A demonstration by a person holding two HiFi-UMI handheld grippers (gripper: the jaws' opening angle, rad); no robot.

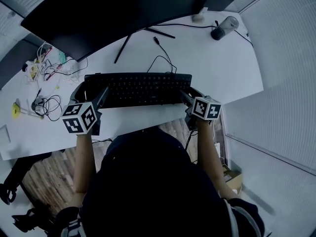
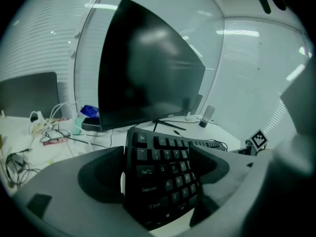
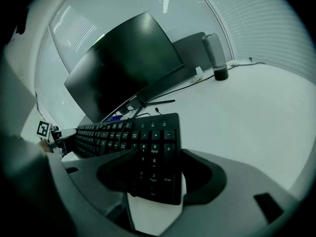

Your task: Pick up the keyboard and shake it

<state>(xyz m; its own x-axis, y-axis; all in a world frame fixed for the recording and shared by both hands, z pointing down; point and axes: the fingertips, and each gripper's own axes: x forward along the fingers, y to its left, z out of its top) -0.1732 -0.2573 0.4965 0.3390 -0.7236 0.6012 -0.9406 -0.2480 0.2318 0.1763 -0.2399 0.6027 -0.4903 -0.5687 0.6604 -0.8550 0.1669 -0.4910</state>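
With the left gripper [image 2: 162,179], pinches the Esc-and-Tab end of the black keyboard [image 2: 165,157], one jaw pressed to each long edge. With the right gripper [image 3: 163,174], clamps the number-pad end the same way, both jaws tight against the long edges. Holds the keyboard stretched straight across between the two grippers, close in front of the body, over the near strip of the white desk [image 1: 222,78] (cannot tell from any view whether lifted clear or resting on it).

Just left of the left gripper, on the desk: a tangle of black cables [image 1: 47,105], and further left a small yellow object [image 1: 16,110]. Straight ahead of each gripper, at the keyboard's opposite end: the other gripper's marker cube.

Beyond both grippers, past the keyboard's far edge: a thin black cable [image 1: 160,60] looping across the desk, then a large dark monitor [image 1: 113,14] on thin splayed legs. Farthest ahead of the right gripper, a little to its right: a dark cylinder [image 3: 217,58], upright near the desk's back edge, with a cord trailing off beside it.
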